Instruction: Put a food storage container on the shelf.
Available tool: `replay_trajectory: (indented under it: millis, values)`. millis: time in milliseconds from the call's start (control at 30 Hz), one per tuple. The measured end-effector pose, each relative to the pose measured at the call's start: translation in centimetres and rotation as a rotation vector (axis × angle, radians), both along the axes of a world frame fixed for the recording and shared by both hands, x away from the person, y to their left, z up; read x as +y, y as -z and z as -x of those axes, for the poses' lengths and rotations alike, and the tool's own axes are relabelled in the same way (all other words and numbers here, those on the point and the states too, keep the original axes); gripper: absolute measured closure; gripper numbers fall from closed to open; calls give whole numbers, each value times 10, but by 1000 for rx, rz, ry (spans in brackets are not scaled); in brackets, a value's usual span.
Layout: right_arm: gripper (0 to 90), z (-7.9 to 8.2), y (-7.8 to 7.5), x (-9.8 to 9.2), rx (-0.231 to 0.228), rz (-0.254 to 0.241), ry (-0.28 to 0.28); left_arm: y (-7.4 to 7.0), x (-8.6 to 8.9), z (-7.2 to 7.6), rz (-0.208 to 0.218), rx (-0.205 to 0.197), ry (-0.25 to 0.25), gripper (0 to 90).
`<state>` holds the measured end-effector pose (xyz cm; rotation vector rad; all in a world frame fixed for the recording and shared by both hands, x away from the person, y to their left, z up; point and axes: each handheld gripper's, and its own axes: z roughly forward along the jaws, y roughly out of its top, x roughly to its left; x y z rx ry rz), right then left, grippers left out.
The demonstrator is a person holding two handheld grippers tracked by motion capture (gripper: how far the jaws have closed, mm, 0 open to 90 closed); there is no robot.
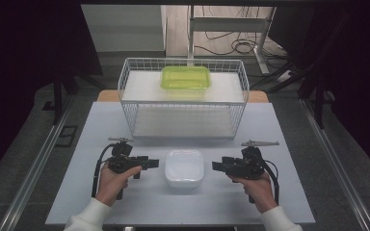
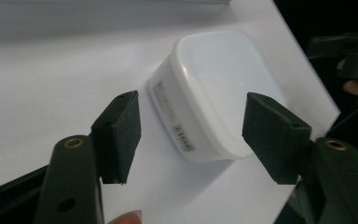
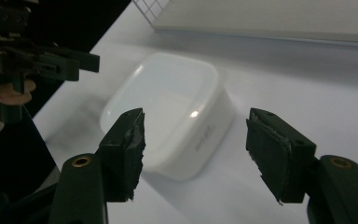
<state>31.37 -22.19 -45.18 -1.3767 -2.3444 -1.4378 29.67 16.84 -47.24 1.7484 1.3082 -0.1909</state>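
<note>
Nothing looks begun yet. The white box [image 1: 184, 167] sits untouched on the worktop [image 1: 77, 163], between the two grippers and just ahead of each one's jaws. The left gripper [image 1: 149, 163] is released, jaws spread wide and pointing at the box's labelled side. The right gripper [image 1: 218, 166] is likewise released and empty. Farther off, beyond both, a green lid [image 1: 185, 77] rests on top of the wire rack [image 1: 125, 86]. Judging by this, every step is left.

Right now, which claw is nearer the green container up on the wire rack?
Left, narrowly. The left claw sits below-left of the green container; the right claw sits below-right, slightly farther.
</note>
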Motion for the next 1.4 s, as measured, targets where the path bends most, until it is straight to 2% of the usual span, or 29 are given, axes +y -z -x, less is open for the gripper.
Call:
replay_trajectory:
  millis: [100, 233, 333, 500, 600, 833, 967, 1133, 1200, 1333, 1400]
  values:
    - [382, -6, 2, 11, 26, -9, -5, 4, -2, 1, -3, 12, 8, 399]
    - [408, -12, 9, 18, 56, -12, -6, 10, -4, 0, 27, 45, 5, 431]
    - [431, -14, 14, 18, 77, -18, -9, 14, -7, -3, 9, 61, 8, 448]
    - [467, -21, 25, 20, 119, -21, -25, 18, -8, -10, 50, 85, 3, 482]
    - [484, -24, 29, 21, 138, -28, -30, 22, -9, -13, 61, 95, 2, 502]
    - [528, -26, 34, 24, 160, -28, -36, 30, -15, -19, 112, 133, 33, 543]
    - [563, -28, 38, 24, 186, -47, -39, 33, -17, -22, 138, 154, 38, 575]
    - [636, -33, 48, 23, 262, -128, -36, 39, -19, -26, 180, 189, 51, 633]
    - [648, -33, 49, 23, 267, -136, -34, 43, -20, -27, 199, 208, 54, 679]
    - [680, -34, 52, 22, 314, -172, -15, 44, -19, -26, 228, 223, 43, 707]
    - [690, -33, 52, 21, 322, -179, -9, 43, -18, -25, 229, 224, 40, 715]
